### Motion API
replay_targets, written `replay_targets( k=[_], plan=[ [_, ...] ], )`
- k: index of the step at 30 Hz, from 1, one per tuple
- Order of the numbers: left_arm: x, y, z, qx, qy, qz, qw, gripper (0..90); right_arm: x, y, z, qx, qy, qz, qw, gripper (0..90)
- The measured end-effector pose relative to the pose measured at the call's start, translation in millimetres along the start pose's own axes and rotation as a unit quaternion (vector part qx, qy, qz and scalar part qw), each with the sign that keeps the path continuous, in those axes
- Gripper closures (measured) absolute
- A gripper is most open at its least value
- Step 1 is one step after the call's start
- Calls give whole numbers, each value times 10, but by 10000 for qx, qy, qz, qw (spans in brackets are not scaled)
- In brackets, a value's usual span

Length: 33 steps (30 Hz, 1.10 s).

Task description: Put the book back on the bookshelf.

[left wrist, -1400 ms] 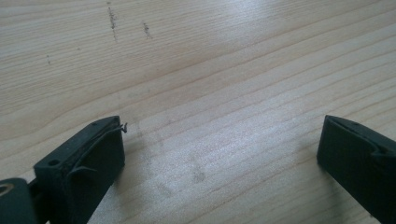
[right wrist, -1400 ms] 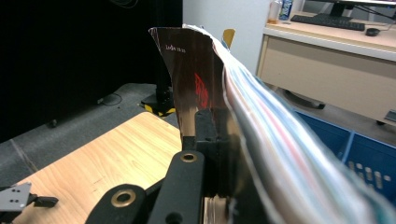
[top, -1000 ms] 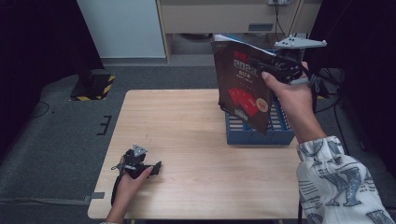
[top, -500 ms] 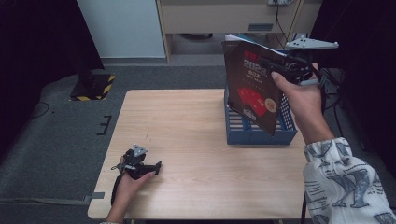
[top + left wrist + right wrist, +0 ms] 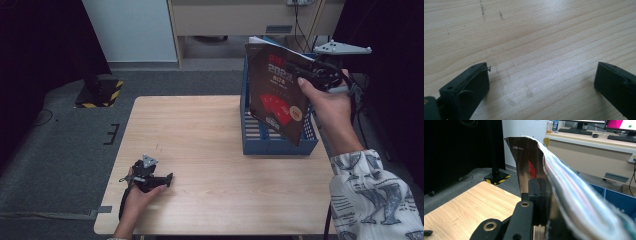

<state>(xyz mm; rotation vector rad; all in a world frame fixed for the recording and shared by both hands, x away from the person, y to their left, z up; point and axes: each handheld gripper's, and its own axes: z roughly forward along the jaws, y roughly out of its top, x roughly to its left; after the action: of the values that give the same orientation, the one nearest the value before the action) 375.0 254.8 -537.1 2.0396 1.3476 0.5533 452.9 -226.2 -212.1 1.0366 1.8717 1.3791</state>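
Magazine (image 5: 274, 92) hangs in the air above the blue rack (image 5: 250, 131) at the far right of the table (image 5: 200, 150), its dark cover with red graphics and pale lettering facing you and its lower corner dipping toward the rack's front wall. Your right gripper (image 5: 300, 67) has it pinched by the upper right edge, jaws closed tight on the cover and pages, with your right hand (image 5: 332, 102) wrapped around the gripper body and the grey three-cornered plate sitting above it. In the right gripper view the magazine (image 5: 534, 165) rises straight up from the clamped jaws, its dark cover to the left and the fanned, pale page edges bending away to the right, somewhat blurred; part of the rack (image 5: 616, 200) shows behind those pages. Whether the magazine's bottom edge touches the rack you cannot tell from above, since the cover hides that spot. Your left gripper (image 5: 167, 178) lies low at the near left part of the table, held in your left hand (image 5: 137, 192), well apart from the rack. In the left gripper view its two black jaws stand wide over bare wood (image 5: 536, 50), with nothing between them, and a few faint dark marks show on the grain farther off.
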Motion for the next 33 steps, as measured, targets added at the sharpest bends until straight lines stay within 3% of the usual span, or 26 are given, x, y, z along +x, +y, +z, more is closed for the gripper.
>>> replay_targets(
  k=[33],
  plan=[
    [-2, 0, 2, -7, 5, -8, 10000, 0, -378, -163, -270, -7, -583, 285, 9979, 871]
  ],
)
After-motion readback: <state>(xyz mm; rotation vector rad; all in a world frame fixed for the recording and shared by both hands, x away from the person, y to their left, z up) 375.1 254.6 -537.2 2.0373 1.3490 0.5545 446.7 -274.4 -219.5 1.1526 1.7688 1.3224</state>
